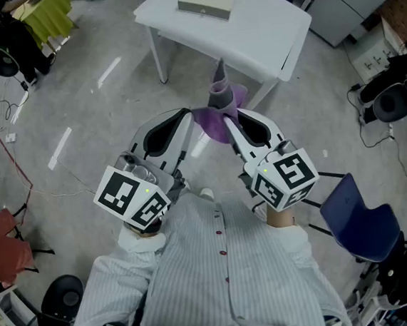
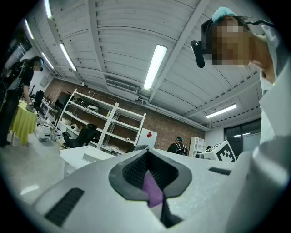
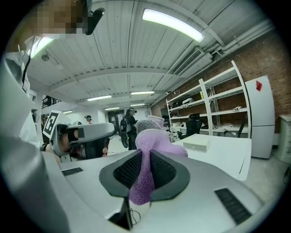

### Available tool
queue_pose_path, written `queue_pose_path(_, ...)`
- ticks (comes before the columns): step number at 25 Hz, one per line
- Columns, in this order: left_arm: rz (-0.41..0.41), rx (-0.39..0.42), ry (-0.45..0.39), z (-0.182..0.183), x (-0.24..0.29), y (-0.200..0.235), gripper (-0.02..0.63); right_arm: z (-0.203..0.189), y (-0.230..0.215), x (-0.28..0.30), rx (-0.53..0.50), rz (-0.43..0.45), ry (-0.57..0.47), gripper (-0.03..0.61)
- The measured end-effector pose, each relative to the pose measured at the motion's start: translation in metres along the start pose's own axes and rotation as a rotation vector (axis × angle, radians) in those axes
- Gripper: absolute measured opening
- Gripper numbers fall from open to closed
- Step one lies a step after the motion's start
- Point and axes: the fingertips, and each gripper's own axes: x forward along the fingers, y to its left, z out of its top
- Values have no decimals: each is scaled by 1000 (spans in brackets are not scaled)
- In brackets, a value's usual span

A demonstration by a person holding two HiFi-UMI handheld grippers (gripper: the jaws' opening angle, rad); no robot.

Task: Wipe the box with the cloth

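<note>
A purple cloth (image 1: 220,110) hangs in the air between my two grippers, well in front of the table. My left gripper (image 1: 190,115) is shut on one edge of the cloth (image 2: 152,191). My right gripper (image 1: 227,121) is shut on the bunched part of the cloth (image 3: 150,154), which stands up above its jaws. The box (image 1: 206,3) is flat and pale. It lies on the white table (image 1: 263,38) beyond both grippers, apart from the cloth. The same box (image 3: 196,144) appears in the right gripper view, and also the box (image 2: 93,158) in the left gripper view.
A blue chair (image 1: 359,222) stands to my right and a black stool (image 1: 62,294) to my lower left. Cables (image 1: 8,142) run over the floor at the left. A grey cabinet (image 1: 360,0) sits behind the table. Shelves (image 2: 104,123) and other people stand further off.
</note>
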Motion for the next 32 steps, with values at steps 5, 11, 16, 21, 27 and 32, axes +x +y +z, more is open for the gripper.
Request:
queue_pose_path(5,-6,-5,5,-6,-6,-10,9,-2,11,-9,2,15,-9,54)
queue_pose_path(11,-2,8,2,-15,-8,-29,9,-7,11,-29,-3,29,-23,55)
queue_pose_path(16,13,18,-3,-16,-9,-36,9,-6,6,-38,-2,31,-34,55)
queue_pose_path(21,28,18,0,-17,1,-26,9,-7,-7,-30,19,44,-33,55)
queue_pose_path(27,39,23,11,-18,23,16,9,-7,-28,11,22,44,-12,55)
queue_pose_path(32,29,23,19,-6,62,68,9,8,-60,62,24,36,-4,55)
